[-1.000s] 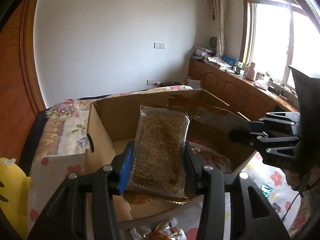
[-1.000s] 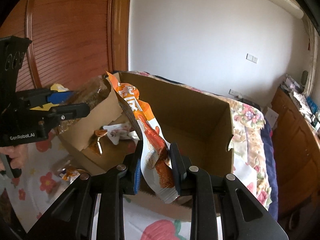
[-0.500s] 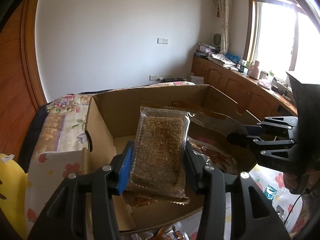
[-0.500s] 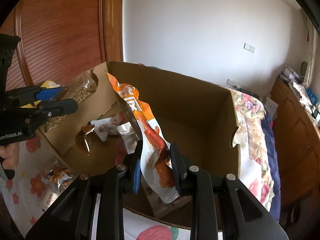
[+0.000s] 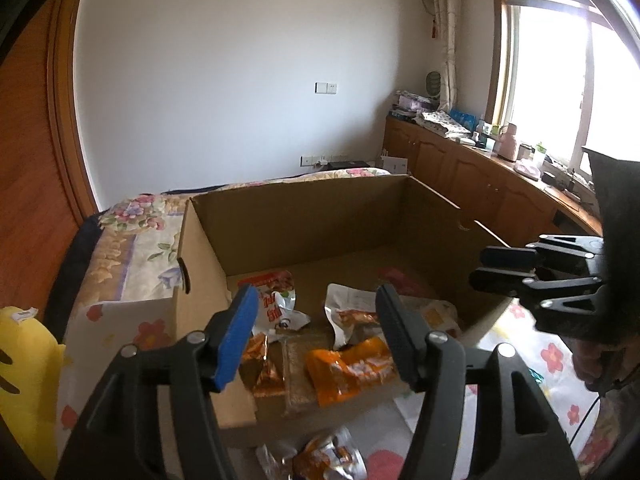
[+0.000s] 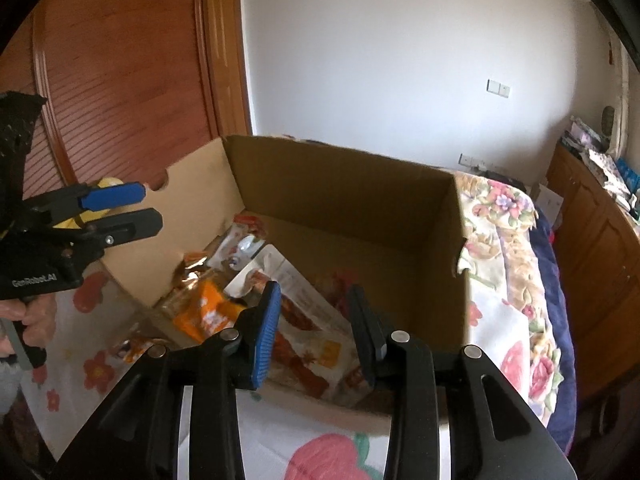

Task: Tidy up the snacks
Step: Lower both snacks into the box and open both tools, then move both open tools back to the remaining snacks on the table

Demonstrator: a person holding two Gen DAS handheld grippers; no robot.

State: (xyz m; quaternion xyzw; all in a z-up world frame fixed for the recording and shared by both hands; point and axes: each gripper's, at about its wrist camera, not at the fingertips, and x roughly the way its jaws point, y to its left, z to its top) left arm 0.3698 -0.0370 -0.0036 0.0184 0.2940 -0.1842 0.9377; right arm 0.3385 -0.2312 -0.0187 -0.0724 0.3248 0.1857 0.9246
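An open cardboard box [image 5: 304, 216] sits on a floral bedspread and also shows in the right wrist view [image 6: 340, 184]. Several snack packets lie inside it: an orange packet [image 5: 348, 368] [image 6: 204, 314], a clear-wrapped grain bar [image 5: 296, 376] and a red and white packet [image 5: 276, 300]. My left gripper [image 5: 316, 312] is open and empty above the box's near edge. My right gripper [image 6: 314, 312] is open and empty over a large white and orange bag [image 6: 304, 316] in the box; it also shows in the left wrist view [image 5: 504, 266].
A loose snack packet [image 5: 320, 458] lies on the bedspread outside the box's near edge; another [image 6: 134, 348] shows by the box's left corner. A yellow soft toy [image 5: 24, 364] is at the left. Wooden cabinets [image 5: 480, 184] run under the window.
My left gripper opened and let go of the grain bar, which now lies in the box. My right gripper opened and released the orange and white bag into the box.
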